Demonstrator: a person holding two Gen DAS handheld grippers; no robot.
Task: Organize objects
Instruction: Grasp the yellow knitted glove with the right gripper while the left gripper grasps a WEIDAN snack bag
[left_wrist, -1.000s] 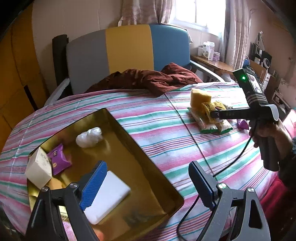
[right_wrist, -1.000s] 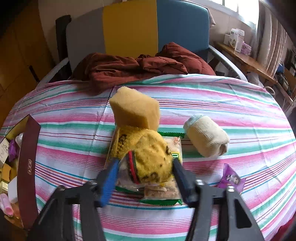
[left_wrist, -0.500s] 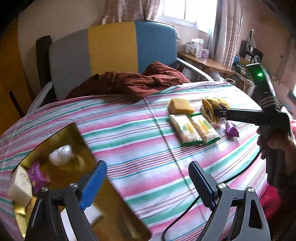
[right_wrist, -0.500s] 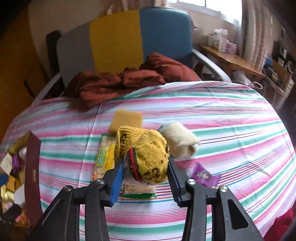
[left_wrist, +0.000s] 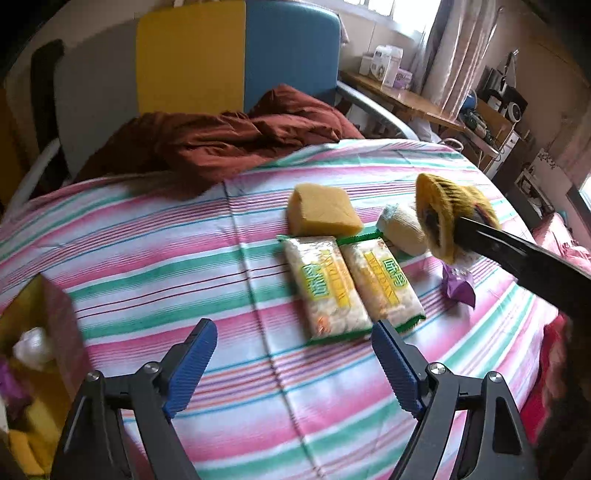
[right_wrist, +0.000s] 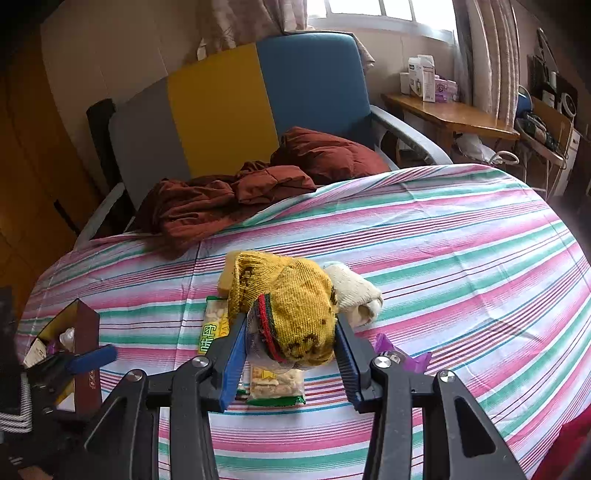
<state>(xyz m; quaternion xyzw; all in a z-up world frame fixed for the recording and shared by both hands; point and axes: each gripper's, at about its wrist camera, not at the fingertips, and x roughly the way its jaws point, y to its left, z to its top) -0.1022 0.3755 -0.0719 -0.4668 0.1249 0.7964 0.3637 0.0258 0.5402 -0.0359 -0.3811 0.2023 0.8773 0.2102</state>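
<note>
Your right gripper (right_wrist: 290, 341) is pinching the yellow sock ball (right_wrist: 295, 317) between its blue pads, and the ball hangs just above the striped cloth (right_wrist: 461, 266). It is soft and round, so it could squish out of the pads if you swing fast or loosen your squeeze. Then it would drop back on the snack packs (left_wrist: 351, 284) or roll off the table.

Your left gripper (left_wrist: 295, 362) has nothing in it. Its jaws are spread wide and closing a little, with only bare cloth between them. The snack packs lie at about 1 o'clock from it, the yellow sponge (left_wrist: 321, 210) sits at 12 o'clock behind them, the white sock roll (left_wrist: 400, 230) is at 2 o'clock, and the purple wrapper (left_wrist: 458, 284) is farther right.

Watch out: both your hands are near the same small pile. If you reach for the packs now, your two grippers could bump, and that could knock the sock ball loose.

The box (right_wrist: 86, 332) waits at 9 o'clock in the right view. Its wall stands tall, so a low carry could hit it and tip it.
</note>
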